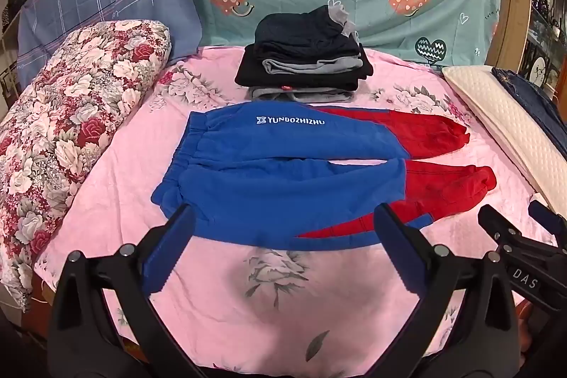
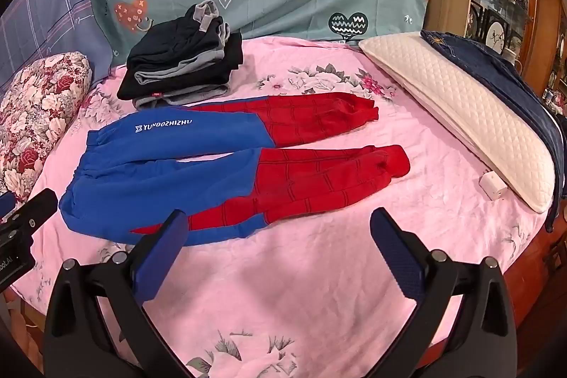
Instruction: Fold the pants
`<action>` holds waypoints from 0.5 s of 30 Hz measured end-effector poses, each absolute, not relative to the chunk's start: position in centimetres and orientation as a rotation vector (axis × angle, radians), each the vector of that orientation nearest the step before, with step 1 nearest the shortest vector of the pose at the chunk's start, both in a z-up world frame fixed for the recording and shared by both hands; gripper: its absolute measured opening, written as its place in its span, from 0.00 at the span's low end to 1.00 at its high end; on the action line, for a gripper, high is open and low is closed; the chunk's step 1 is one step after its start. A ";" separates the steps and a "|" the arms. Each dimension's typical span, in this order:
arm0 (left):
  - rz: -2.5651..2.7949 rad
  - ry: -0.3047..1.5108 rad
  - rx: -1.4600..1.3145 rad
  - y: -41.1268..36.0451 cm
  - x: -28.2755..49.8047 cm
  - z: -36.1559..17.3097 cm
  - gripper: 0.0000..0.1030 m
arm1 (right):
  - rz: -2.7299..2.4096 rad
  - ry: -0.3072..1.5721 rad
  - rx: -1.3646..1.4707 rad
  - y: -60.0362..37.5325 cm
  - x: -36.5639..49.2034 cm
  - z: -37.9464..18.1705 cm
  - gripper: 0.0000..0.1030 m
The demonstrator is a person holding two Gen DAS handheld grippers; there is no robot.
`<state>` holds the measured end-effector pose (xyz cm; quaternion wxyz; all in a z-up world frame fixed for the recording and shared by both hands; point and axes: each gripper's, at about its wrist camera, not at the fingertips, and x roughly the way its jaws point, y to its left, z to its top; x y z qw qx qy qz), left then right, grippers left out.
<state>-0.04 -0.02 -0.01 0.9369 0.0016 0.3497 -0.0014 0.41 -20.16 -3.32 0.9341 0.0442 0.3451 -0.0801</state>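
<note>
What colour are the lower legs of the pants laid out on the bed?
Red with a thin dark grid pattern on the pants; clearest in the right wrist view.

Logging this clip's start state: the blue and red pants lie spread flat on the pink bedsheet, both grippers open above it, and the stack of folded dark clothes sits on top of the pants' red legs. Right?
Not quite. The stack of folded dark clothes sits on the pink bedsheet behind the blue and red pants, by the blue upper part, not on the red legs; the right wrist view shows this. The left gripper and right gripper are open.
</note>
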 end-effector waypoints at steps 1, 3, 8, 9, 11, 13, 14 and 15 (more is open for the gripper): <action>-0.003 0.717 0.003 0.0 0.0 0.0 0.98 | -0.164 0.708 0.089 -20.2 0.4 -3.3 0.99; -0.003 0.725 -0.001 0.0 0.0 -0.1 0.98 | -0.165 0.709 0.087 -20.1 0.4 -3.3 0.99; 0.000 0.725 -0.010 0.4 -0.1 0.1 0.98 | -0.164 0.711 0.089 -20.1 0.5 -3.3 0.99; 0.002 0.727 -0.011 0.4 -0.1 0.1 0.98 | -0.164 0.711 0.089 -20.1 0.5 -3.3 0.99; 0.006 0.732 -0.017 0.5 0.0 0.1 0.98 | -0.164 0.712 0.086 -20.1 0.1 -3.5 0.99; 0.008 0.738 -0.023 0.6 0.1 0.1 0.98 | -0.165 0.712 0.085 -20.0 0.2 -3.6 0.99; 0.009 0.738 -0.023 0.6 0.1 -0.3 0.98 | -0.166 0.715 0.085 -20.1 0.4 -3.5 0.99; 0.008 0.738 -0.027 0.9 0.2 -0.6 0.98 | -0.166 0.716 0.084 -19.9 0.4 -3.5 0.99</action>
